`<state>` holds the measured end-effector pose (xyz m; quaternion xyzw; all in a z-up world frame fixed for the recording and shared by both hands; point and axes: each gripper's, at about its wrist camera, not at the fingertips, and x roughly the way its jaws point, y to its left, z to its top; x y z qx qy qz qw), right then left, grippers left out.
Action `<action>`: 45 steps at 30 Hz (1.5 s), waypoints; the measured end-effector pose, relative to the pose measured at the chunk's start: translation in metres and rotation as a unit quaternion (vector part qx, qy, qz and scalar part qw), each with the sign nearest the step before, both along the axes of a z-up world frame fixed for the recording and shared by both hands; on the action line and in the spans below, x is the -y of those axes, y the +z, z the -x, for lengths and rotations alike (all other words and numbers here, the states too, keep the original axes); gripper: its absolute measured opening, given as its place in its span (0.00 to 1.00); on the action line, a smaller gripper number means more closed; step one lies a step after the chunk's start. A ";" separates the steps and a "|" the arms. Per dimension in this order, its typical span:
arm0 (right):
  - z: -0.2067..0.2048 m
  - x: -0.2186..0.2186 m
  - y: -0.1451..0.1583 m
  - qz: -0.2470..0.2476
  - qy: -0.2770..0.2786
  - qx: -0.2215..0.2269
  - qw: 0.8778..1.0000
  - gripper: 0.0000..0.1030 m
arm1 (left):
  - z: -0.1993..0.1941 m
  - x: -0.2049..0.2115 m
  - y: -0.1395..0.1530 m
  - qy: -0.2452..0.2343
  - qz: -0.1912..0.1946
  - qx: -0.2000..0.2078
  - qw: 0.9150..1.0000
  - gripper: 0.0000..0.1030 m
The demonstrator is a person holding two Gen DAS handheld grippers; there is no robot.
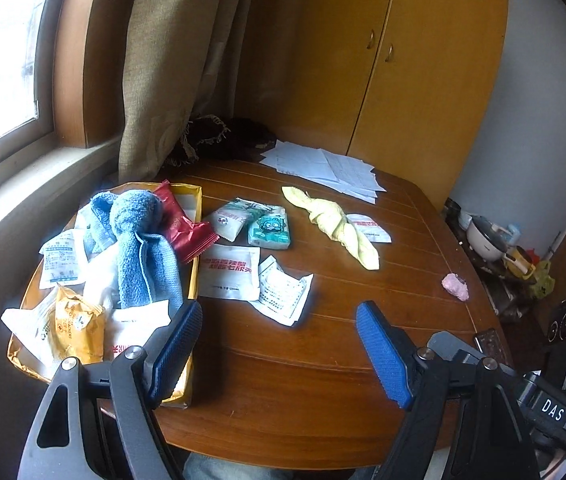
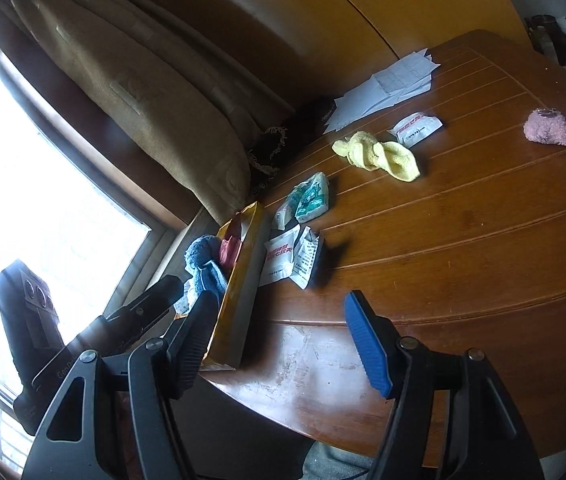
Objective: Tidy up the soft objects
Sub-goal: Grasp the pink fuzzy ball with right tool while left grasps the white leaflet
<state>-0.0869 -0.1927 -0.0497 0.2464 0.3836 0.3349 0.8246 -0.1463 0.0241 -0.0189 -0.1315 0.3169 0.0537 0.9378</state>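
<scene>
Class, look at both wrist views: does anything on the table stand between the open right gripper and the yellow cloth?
Nothing visible does. Bare table runs from the right gripper to the yellow cloth; the packets lie off to the left.

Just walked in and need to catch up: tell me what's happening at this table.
A person is sorting soft things on a wooden table with two handheld grippers. The left gripper and right gripper are both open and empty. A yellow tray already holds a blue towel and packets. A yellow cloth, a pink fuzzy thing and several packets lie loose on the table.
</scene>
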 end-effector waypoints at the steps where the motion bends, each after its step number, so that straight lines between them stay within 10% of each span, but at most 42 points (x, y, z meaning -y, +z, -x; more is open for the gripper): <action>1: -0.001 0.000 -0.001 0.001 0.000 -0.001 1.000 0.64 | -0.004 0.001 -0.002 -0.003 -0.002 -0.006 1.000 0.81; 15: -0.058 0.024 -0.011 0.048 -0.056 -0.016 0.997 0.64 | -0.091 0.038 -0.047 -0.059 -0.082 -0.075 0.992 0.80; 24: -0.125 0.078 -0.008 0.126 -0.205 -0.021 0.970 0.64 | -0.138 0.039 -0.092 -0.044 -0.121 -0.129 0.983 0.41; 29: -0.161 0.101 -0.022 0.184 -0.296 -0.050 0.936 0.64 | -0.136 0.023 -0.092 -0.029 -0.102 -0.109 0.988 0.20; 36: -0.175 0.092 -0.034 0.259 -0.330 -0.035 0.907 0.64 | -0.118 -0.001 -0.072 -0.066 -0.001 -0.070 0.995 0.16; 40: -0.167 0.096 -0.022 0.231 -0.321 -0.004 0.918 0.64 | -0.112 -0.012 -0.066 -0.086 0.058 -0.064 0.993 0.15; 45: -0.189 0.107 -0.024 0.251 -0.349 -0.043 0.902 0.64 | -0.099 -0.022 -0.053 -0.102 0.109 -0.043 0.988 0.15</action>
